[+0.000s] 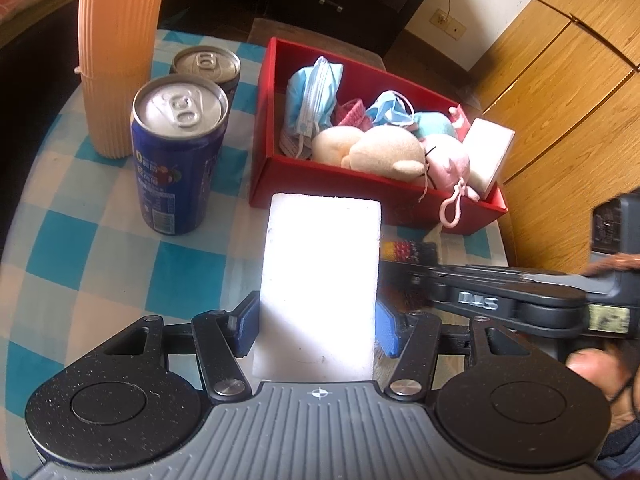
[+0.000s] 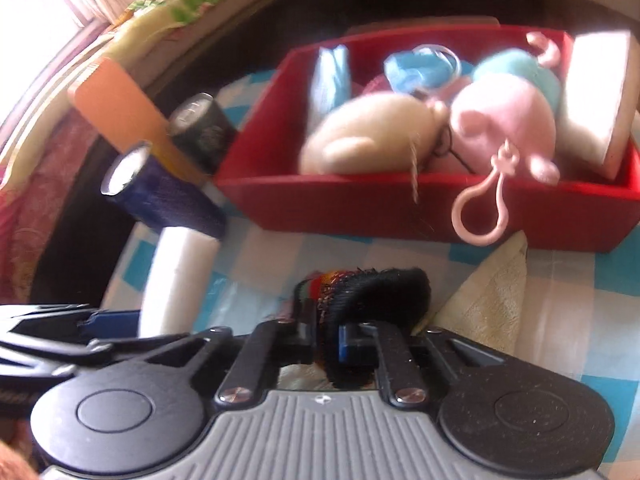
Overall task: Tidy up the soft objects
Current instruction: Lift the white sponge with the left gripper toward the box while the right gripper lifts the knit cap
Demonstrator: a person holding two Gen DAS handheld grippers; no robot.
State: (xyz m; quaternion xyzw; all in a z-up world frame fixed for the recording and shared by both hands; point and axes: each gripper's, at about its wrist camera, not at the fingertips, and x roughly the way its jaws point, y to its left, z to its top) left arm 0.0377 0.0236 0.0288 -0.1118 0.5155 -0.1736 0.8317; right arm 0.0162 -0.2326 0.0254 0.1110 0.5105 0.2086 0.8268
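White foam block (image 1: 320, 280) pinched in my left hand-held gripper (image 1: 316, 330) just before red box (image 1: 320, 190), black knit piece (image 2: 376, 296) clamped in my right hand-held gripper (image 2: 324, 340) beside it, two cans (image 1: 176, 152) left of box, checkered surface (image 1: 80, 248) open between.

We are counting two drink cans at the left, a blue can (image 1: 176, 152) and a darker can (image 1: 208, 66) behind it. We are seeing two white sponges: one sponge (image 1: 320, 280) at centre, another white sponge (image 1: 490, 154) in the red box (image 1: 360, 196). Inside it we are making out three plush toys: cream plush (image 1: 380, 152), pink plush (image 1: 448, 164), teal plush (image 1: 434, 126). We are counting two blue face masks (image 1: 314, 92).
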